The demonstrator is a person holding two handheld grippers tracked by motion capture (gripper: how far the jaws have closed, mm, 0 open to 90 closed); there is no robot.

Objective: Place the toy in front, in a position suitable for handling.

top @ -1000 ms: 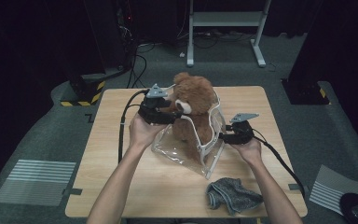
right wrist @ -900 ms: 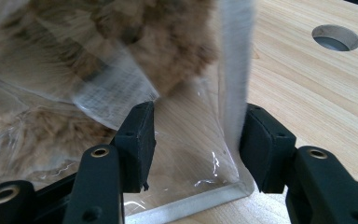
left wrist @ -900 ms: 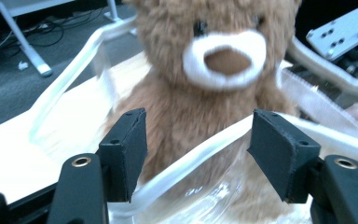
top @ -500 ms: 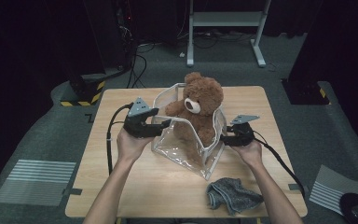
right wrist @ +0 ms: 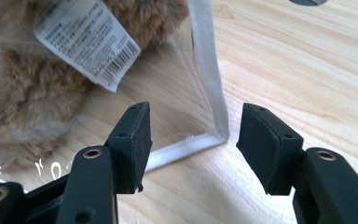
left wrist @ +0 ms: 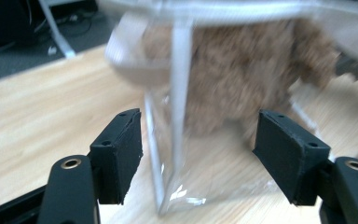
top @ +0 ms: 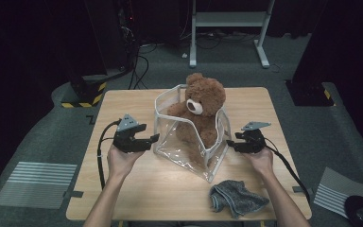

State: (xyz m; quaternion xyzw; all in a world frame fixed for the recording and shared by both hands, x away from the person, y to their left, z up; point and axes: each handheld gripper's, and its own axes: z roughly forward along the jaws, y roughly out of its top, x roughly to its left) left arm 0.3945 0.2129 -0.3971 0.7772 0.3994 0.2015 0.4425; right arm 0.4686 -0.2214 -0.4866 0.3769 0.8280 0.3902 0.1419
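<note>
Left gripper [top: 147,141] at nine o'clock of the clear, white-trimmed plastic pouch [top: 182,149], right gripper [top: 230,143] at three; jaws of both spread, just opening, nothing pinched. Brown plush teddy bear [top: 201,111] sits inside at table centre, apparently released to stand unaided.

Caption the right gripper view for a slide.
Open right gripper facing the clear bag's bottom corner, teddy bear inside.

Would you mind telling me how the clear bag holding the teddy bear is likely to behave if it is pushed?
The clear bag looks thin and floppy, so its walls would probably buckle. The teddy bear sits tall above its rim, so a push may tip it. It likely slides easily across the wooden table.
</note>
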